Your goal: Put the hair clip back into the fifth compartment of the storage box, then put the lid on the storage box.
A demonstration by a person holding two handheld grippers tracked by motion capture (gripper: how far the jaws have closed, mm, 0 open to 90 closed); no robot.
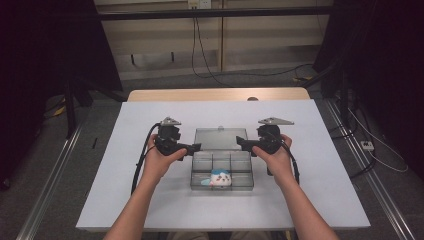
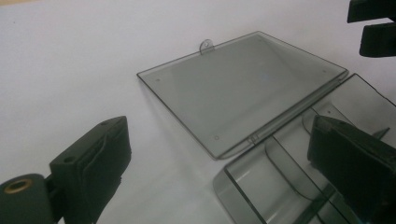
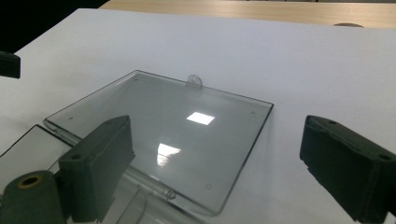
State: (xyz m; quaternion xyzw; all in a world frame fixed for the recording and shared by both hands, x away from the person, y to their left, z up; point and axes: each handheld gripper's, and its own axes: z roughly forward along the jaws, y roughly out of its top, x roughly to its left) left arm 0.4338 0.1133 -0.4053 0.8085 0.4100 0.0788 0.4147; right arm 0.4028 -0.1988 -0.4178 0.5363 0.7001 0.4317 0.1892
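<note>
High view: both grippers flank an opened clear compartment box (image 1: 221, 167).
Left gripper (image 1: 192, 148) and right gripper (image 1: 241, 144) hold jaws apart, empty; the lid (image 1: 220, 138) lies flat between them. Likely next: closing it over the small toy (image 1: 220, 178).

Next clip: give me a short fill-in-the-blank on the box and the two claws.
1. The lid of the clear compartment box lies ____ on the table.
2. Both the left claw and the right claw are ____.
3. The small toy sits in the box's ____ row.

Missing words: open; open; nearest
</note>
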